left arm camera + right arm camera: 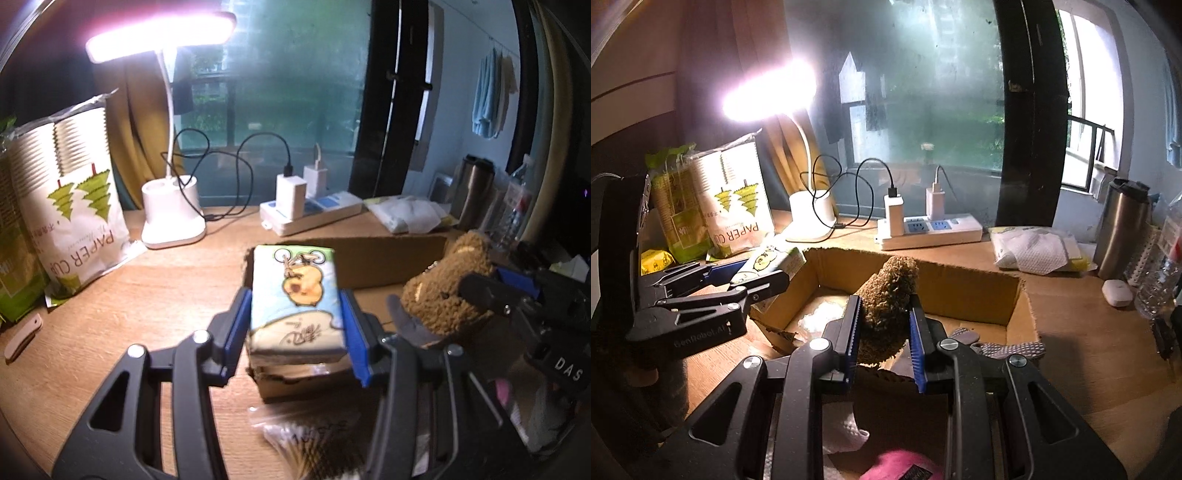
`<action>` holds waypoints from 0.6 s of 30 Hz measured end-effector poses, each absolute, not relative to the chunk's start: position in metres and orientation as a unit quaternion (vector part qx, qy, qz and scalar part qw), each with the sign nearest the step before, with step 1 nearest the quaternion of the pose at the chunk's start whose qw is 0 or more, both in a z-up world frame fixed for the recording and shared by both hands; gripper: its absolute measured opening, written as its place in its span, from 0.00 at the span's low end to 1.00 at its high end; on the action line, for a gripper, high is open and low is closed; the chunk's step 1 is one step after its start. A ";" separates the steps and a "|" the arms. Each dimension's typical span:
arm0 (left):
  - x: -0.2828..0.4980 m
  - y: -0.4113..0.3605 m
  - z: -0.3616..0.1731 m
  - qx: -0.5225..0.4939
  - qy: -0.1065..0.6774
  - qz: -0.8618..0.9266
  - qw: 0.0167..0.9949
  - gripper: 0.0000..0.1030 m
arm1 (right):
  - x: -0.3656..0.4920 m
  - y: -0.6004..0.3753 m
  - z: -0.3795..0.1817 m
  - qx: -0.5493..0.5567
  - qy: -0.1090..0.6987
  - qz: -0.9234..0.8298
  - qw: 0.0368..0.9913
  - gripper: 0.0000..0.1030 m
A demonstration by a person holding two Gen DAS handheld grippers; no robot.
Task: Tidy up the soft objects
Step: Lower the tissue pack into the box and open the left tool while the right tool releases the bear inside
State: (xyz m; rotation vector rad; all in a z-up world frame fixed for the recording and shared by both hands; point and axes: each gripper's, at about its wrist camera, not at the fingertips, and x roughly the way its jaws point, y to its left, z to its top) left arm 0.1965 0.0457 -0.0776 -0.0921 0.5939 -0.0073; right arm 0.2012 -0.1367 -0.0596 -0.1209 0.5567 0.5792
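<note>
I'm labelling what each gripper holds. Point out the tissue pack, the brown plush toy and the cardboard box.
tissue pack (295, 295): left wrist view, printed top face.
brown plush toy (886, 310): right wrist view, fuzzy body between the pads.
cardboard box (964, 291): right wrist view, inner far wall.

Pink item (905, 467) cut by frame bottom; bag (310, 439) contents blurred; box floor (827, 314) partly hidden behind plush (886, 314).
</note>
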 end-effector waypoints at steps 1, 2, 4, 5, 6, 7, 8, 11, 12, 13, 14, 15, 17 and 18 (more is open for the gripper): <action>0.198 0.044 -0.080 -0.041 0.295 -0.002 0.955 0.47 | 0.203 -0.135 -0.062 -0.059 0.275 0.283 0.917 0.24; 0.199 0.043 -0.082 -0.038 0.298 -0.002 0.954 0.47 | 0.204 -0.135 -0.064 -0.058 0.278 0.285 0.915 0.24; 0.202 0.042 -0.084 -0.037 0.304 -0.004 0.952 0.47 | 0.207 -0.133 -0.068 -0.057 0.284 0.287 0.913 0.24; 0.203 0.041 -0.087 -0.036 0.309 -0.005 0.951 0.47 | 0.208 -0.133 -0.070 -0.056 0.286 0.288 0.912 0.24; 0.205 0.040 -0.088 -0.035 0.311 -0.007 0.950 0.47 | 0.210 -0.132 -0.071 -0.055 0.289 0.288 0.911 0.24; 0.207 0.039 -0.090 -0.032 0.316 -0.009 0.948 0.48 | 0.211 -0.132 -0.073 -0.053 0.291 0.289 0.911 0.24; 0.209 0.038 -0.092 -0.031 0.322 -0.011 0.946 0.47 | 0.212 -0.132 -0.074 -0.052 0.293 0.289 0.910 0.24; 0.213 0.040 -0.096 -0.045 0.334 -0.013 0.941 0.48 | 0.215 -0.131 -0.079 -0.050 0.300 0.291 0.907 0.25; 0.213 0.040 -0.096 -0.048 0.335 -0.013 0.941 0.48 | 0.216 -0.131 -0.080 -0.050 0.303 0.292 0.906 0.25; 0.213 0.041 -0.095 -0.050 0.335 -0.012 0.941 0.48 | 0.217 -0.130 -0.081 -0.050 0.305 0.292 0.905 0.25; 0.212 0.040 -0.094 -0.050 0.334 -0.009 0.941 0.49 | 0.217 -0.130 -0.082 -0.050 0.307 0.293 0.904 0.25; 0.212 0.040 -0.093 -0.050 0.333 -0.008 0.942 0.49 | 0.217 -0.129 -0.083 -0.050 0.309 0.293 0.903 0.25; 0.210 0.040 -0.091 -0.049 0.330 -0.006 0.943 0.50 | 0.218 -0.127 -0.086 -0.051 0.314 0.294 0.901 0.25; 0.210 0.040 -0.090 -0.048 0.329 -0.006 0.943 0.51 | 0.219 -0.126 -0.088 -0.053 0.319 0.294 0.900 0.25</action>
